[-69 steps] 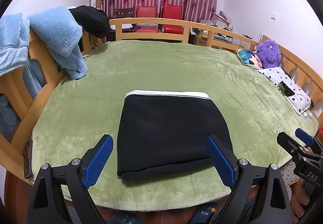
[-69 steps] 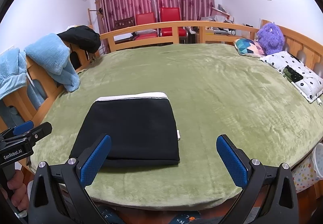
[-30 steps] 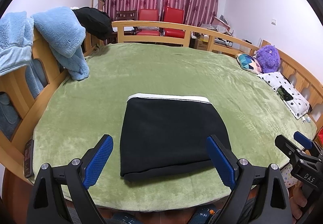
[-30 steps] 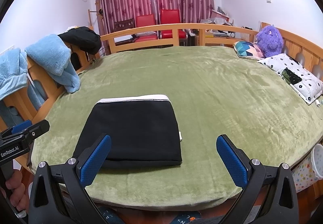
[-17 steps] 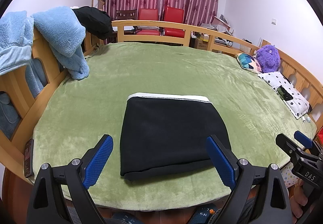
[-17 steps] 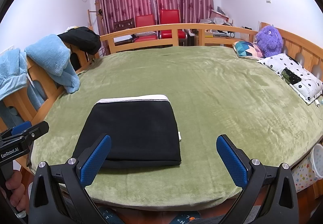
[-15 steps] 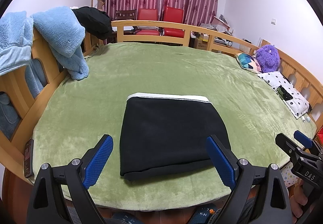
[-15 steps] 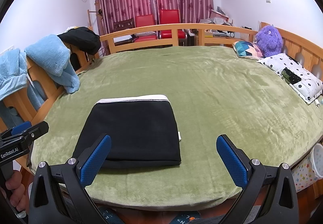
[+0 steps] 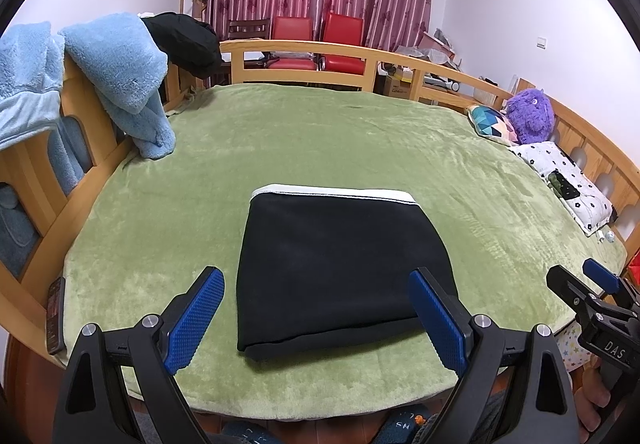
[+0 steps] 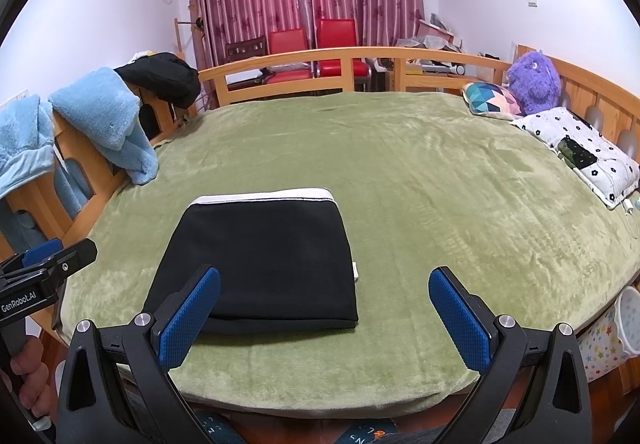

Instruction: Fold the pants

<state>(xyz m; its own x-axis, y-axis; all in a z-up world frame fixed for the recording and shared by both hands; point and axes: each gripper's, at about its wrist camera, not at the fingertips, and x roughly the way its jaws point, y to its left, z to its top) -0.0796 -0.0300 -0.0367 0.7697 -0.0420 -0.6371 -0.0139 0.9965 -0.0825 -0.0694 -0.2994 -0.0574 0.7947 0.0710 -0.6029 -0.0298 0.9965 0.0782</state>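
The black pants [image 9: 340, 264] lie folded into a compact rectangle with a white waistband at the far edge, on the green blanket [image 9: 360, 140]. They also show in the right wrist view [image 10: 264, 260]. My left gripper [image 9: 316, 316] is open and empty, held above the bed's near edge, in front of the pants. My right gripper [image 10: 324, 316] is open and empty, just right of the pants' near edge. The right gripper shows at the right of the left wrist view [image 9: 588, 288], and the left gripper shows at the left of the right wrist view [image 10: 44, 264].
Blue towels [image 9: 116, 64] and a black garment [image 9: 184, 40] hang on the wooden bed rail [image 9: 304, 48] at left. Pillows [image 9: 568, 180] and a purple plush toy [image 9: 530, 114] lie at the right. Red chairs [image 9: 312, 44] stand behind the bed. A phone [image 9: 54, 314] lies on the left frame.
Both grippers have drifted only slightly; the view has shifted a little. The pants lie unmoved and both grippers stay open.
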